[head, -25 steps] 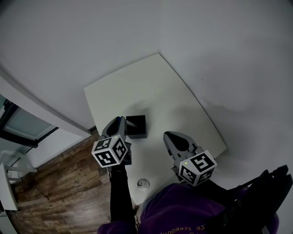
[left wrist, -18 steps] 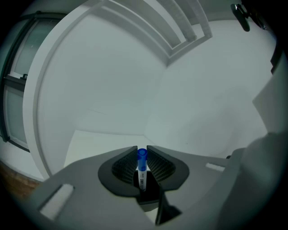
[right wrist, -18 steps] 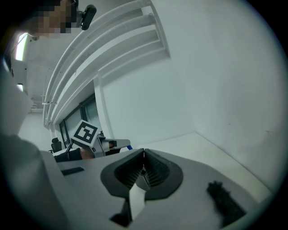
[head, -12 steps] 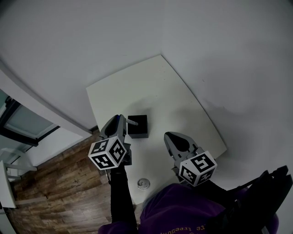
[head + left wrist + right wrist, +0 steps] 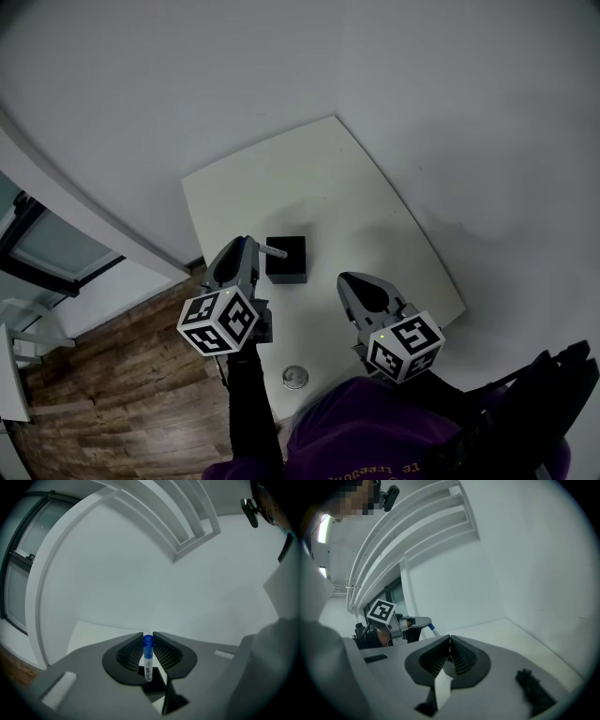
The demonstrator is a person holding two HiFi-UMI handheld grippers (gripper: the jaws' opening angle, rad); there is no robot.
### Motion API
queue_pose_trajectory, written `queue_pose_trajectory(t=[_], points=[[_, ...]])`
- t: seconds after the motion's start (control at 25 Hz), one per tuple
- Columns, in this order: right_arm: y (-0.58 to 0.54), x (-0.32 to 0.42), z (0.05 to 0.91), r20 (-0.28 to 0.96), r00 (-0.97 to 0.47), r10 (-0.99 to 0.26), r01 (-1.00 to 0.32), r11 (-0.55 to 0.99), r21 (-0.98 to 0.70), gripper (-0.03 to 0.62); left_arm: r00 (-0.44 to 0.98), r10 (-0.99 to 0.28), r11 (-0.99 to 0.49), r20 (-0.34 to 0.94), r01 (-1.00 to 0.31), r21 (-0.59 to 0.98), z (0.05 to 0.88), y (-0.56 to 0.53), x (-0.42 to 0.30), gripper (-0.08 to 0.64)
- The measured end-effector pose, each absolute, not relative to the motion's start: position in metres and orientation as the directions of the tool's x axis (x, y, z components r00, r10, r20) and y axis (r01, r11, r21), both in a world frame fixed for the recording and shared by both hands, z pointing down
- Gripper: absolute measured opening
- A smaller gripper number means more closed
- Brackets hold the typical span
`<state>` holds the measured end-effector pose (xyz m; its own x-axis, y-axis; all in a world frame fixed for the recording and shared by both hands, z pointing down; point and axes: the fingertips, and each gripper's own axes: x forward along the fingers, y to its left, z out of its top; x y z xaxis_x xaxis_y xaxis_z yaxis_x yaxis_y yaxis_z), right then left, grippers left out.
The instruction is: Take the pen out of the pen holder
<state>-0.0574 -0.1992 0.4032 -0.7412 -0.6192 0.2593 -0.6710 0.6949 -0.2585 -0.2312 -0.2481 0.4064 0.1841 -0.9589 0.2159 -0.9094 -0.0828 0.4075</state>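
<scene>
Clamping the pen [image 5: 148, 660] upright between its ribbed pads, the left gripper [image 5: 148, 637] stood above the black pen holder [image 5: 286, 260], which sat near the middle of the white table [image 5: 319, 178]. In the head view the pen stuck out sideways from the jaws toward the holder's near edge, and in the left gripper view its lower end seemed to hang just over the dark opening, so I judged the lift to be under way and nearly finished, though whether the tip was fully clear could not be told. The right gripper [image 5: 449, 641] hung beside it over the table, its 2 jaws pressed together on nothing. The next move would call for raising the pen straight until it cleared the rim, then carrying it aside without tilting it against the wall. The pen had a blue cap and a white barrel with dark print too small to read; both marker cubes showed only black-and-white squares.
</scene>
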Motion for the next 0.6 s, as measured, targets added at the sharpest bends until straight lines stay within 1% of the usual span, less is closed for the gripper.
queue_pose_trajectory(t=[0.6], points=[[-0.197,-0.060,0.401,0.257,-0.747,-0.614,-0.665,0.703,-0.252,0.011,0.187,-0.974,-0.109,0.131,-0.886,0.451,0.378,-0.233,-0.231,0.071]])
